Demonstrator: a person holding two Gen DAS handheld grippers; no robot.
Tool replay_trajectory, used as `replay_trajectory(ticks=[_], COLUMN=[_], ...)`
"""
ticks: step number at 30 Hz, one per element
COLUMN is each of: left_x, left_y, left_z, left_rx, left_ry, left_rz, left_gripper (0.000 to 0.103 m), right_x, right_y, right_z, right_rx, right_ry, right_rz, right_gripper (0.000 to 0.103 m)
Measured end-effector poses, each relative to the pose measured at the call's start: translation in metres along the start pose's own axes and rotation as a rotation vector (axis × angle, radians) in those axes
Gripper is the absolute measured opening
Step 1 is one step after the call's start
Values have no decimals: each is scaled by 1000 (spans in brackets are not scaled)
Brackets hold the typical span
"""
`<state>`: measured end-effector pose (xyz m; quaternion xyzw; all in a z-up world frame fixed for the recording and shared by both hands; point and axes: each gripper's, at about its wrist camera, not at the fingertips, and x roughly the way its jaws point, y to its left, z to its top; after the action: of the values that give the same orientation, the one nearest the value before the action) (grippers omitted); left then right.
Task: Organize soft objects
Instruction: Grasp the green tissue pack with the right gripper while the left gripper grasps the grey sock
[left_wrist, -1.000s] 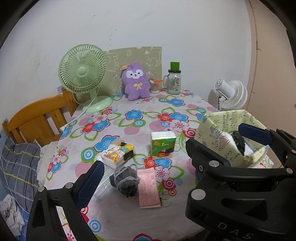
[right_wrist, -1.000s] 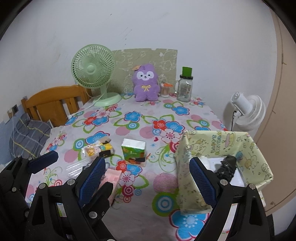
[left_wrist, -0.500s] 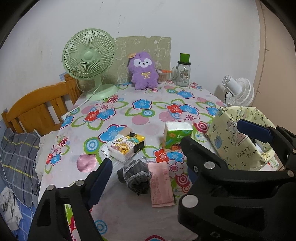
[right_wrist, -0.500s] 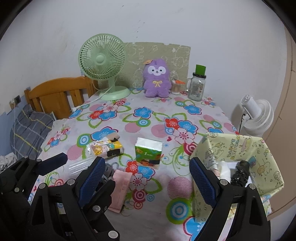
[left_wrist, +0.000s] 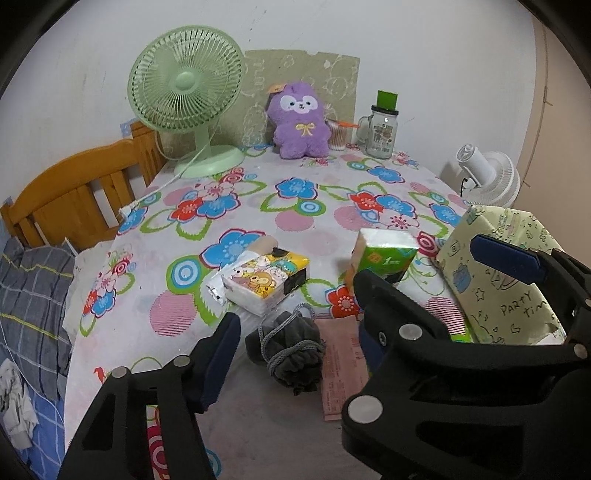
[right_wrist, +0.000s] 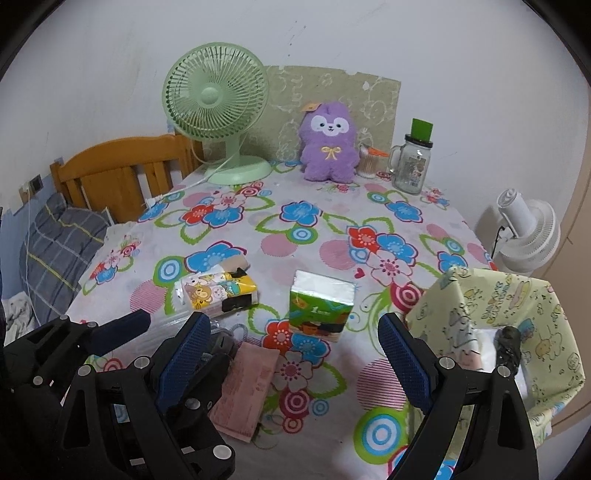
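A grey rolled sock bundle (left_wrist: 288, 347) lies near the front of the flowered table (left_wrist: 303, 229). My left gripper (left_wrist: 297, 332) straddles it with its jaws closing, and the pads are still apart from the cloth. A pink flat packet (left_wrist: 338, 369) lies against the bundle's right side. Behind them are a cartoon tissue pack (left_wrist: 266, 280) and a green tissue pack (right_wrist: 321, 306). My right gripper (right_wrist: 290, 326) hangs open just in front of the green pack, partly over the left gripper. A yellow-green party bag (right_wrist: 517, 314) at the right holds a dark item (right_wrist: 509, 343).
A purple plush (right_wrist: 328, 144), a green desk fan (left_wrist: 184, 85) and a glass jar mug (left_wrist: 382, 129) stand along the back edge. A wooden headboard (left_wrist: 74, 195) and plaid bedding border the left. A white fan (right_wrist: 528, 229) stands off the table's right side.
Both grippers have come lower and closer to the table. The left jaws have narrowed around the grey sock bundle. The right jaws keep the same width.
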<state>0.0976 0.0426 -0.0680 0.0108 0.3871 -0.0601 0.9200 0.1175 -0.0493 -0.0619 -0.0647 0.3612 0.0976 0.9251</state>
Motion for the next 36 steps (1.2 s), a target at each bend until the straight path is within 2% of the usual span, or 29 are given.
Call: replay_trajectory(ticks=[4,13,19,29,36], left_x=[9,31,44,49,54], left_y=[5,10,8,5,10], left_z=[-1,-6,-8,-5,0], left_rx=[-12,-32,-27,-13,-31], left_ry=[26,84,110,98,98], left_rz=[-6,-19,-15,-27,-50], left_gripper=[57,45,42,35,34], right_x=[11,34,46,61,65], right_y=[2,0,-3,-3,-7], right_z=[-1,-5,-7,-4,3], right_rx=[3,12,10,20,50], right_ry=[17,55,71,70,38], right_rz=[3,8,4,16,24], right_gripper=[94,94,94,94,94])
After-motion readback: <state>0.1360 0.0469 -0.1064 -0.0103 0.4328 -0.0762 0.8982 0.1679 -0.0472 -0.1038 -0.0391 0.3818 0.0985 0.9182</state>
